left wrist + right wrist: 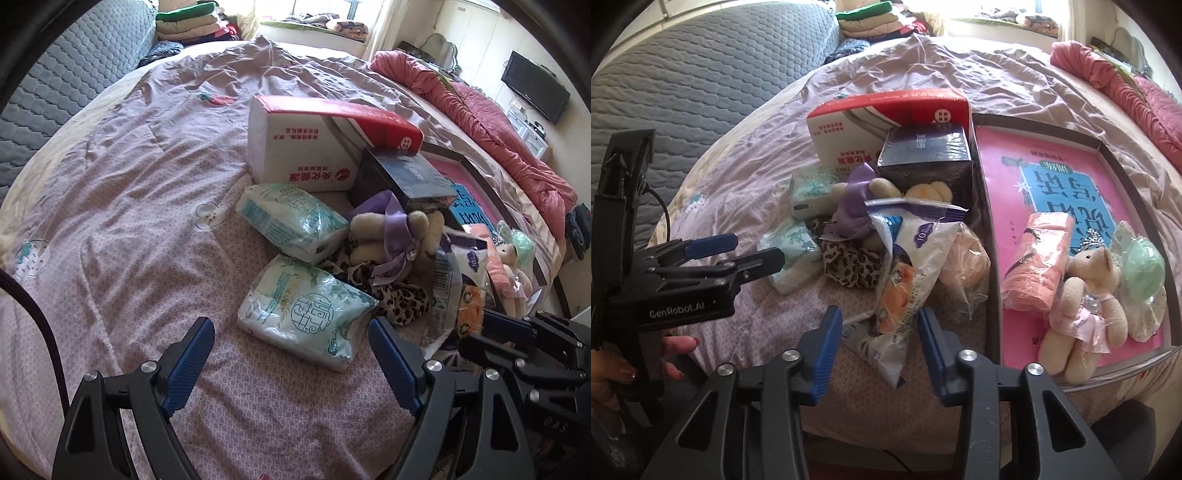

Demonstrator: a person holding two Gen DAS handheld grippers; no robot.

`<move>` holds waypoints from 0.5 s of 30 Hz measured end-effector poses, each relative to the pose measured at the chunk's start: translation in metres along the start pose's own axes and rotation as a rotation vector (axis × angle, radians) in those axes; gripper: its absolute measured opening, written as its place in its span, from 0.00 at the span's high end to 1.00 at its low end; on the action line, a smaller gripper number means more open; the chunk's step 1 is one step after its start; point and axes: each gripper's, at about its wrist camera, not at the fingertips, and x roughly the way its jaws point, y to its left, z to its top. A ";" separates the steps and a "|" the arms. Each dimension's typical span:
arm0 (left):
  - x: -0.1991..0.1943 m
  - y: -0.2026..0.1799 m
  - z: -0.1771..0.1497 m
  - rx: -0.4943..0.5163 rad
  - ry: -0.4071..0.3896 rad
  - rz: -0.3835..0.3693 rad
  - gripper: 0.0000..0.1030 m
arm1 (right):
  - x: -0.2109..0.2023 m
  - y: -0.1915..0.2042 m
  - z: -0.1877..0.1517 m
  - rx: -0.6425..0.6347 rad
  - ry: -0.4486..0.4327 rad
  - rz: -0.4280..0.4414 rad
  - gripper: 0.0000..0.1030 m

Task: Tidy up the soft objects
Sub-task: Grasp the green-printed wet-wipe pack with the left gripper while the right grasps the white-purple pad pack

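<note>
Right fingers point(877, 347), narrowed, seemingly pinch the plastic bag point(908, 266) lying lengthwise toward them; left fingers point(291, 354) wide.

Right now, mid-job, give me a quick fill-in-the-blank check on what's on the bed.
1. The left gripper is wide ____ above a tissue pack.
2. The bed holds ____ green tissue packs.
3. The teddy in the pink dress lies in the ____.
4. Between the right gripper's fingers lies a plastic ____.

Missing words: open; two; tray; bag
</note>
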 end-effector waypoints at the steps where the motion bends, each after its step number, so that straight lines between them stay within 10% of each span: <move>1: 0.002 0.001 0.000 -0.001 0.005 -0.007 0.18 | 0.003 -0.001 0.001 0.008 0.006 0.003 0.66; 15: 0.019 0.005 0.004 0.014 0.021 -0.026 0.18 | 0.037 -0.008 0.018 0.078 0.028 0.032 0.67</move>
